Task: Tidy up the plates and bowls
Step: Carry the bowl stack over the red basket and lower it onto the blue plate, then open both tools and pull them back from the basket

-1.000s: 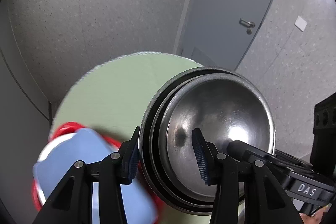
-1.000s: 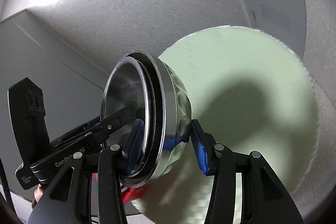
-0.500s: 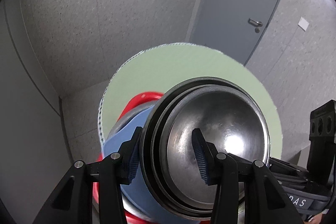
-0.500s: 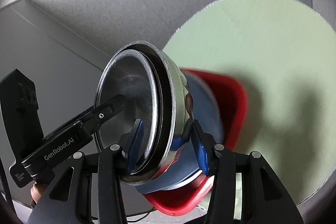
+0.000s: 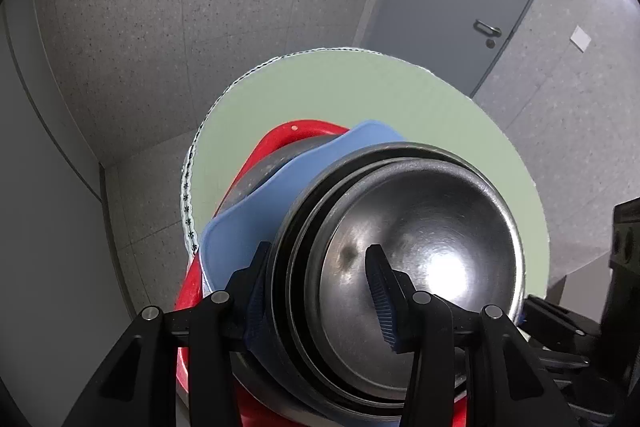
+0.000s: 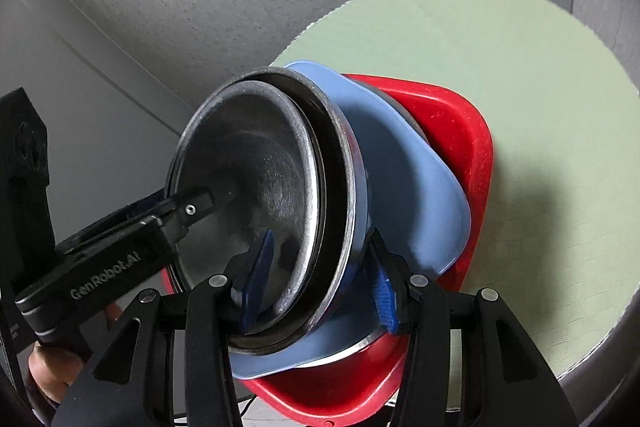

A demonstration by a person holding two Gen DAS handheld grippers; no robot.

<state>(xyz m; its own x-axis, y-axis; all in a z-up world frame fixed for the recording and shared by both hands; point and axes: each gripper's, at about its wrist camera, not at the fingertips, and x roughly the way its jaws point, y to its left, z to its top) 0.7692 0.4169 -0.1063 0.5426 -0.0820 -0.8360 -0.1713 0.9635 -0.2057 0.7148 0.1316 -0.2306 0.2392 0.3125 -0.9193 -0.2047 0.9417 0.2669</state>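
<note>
Left gripper (image 5: 316,291): jaws clamp the rim of the steel bowls (image 5: 420,267)
Right gripper (image 6: 320,283): jaws straddle the opposite rim, just easing apart, outer pad barely off the wall
Right view only: a hand (image 6: 52,371) on the left tool
Stack: bowls in blue plate (image 6: 416,195), in red dish (image 6: 460,131), on green table (image 6: 540,107)
</note>
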